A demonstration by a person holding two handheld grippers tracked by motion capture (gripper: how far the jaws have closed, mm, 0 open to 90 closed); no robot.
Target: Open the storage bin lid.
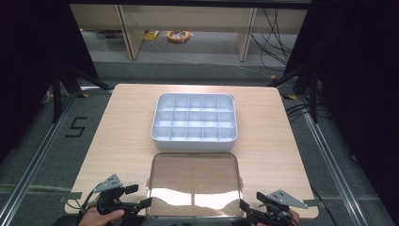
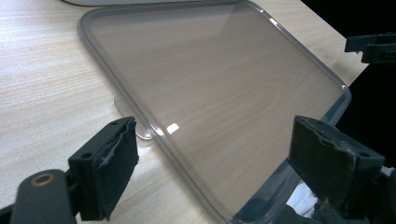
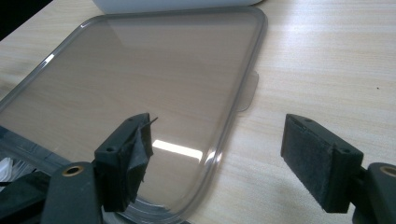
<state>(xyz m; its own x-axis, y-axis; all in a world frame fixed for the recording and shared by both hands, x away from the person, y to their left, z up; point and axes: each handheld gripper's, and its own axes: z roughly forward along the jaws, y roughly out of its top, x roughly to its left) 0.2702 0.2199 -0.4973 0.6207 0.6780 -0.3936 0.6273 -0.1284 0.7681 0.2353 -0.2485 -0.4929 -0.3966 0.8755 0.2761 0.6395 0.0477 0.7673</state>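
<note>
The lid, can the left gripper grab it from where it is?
Probably yes. The left gripper is open, its jaws either side of the lid near corner, with nothing between them.

Clear, faintly grey-tinted lid, pale blue-grey divided tray, light wood-grain table, black jaws on both grippers, grey floor

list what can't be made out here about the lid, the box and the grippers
- Clear lid: high view, near edge cut off by the frame bottom, glare across it.
- Compartment box: high view, cell floors too small to tell if anything lies inside.
- Left gripper: left gripper view, lid's near corner runs out of frame.
- Right gripper: right gripper view, box cut off at the top edge.
</note>
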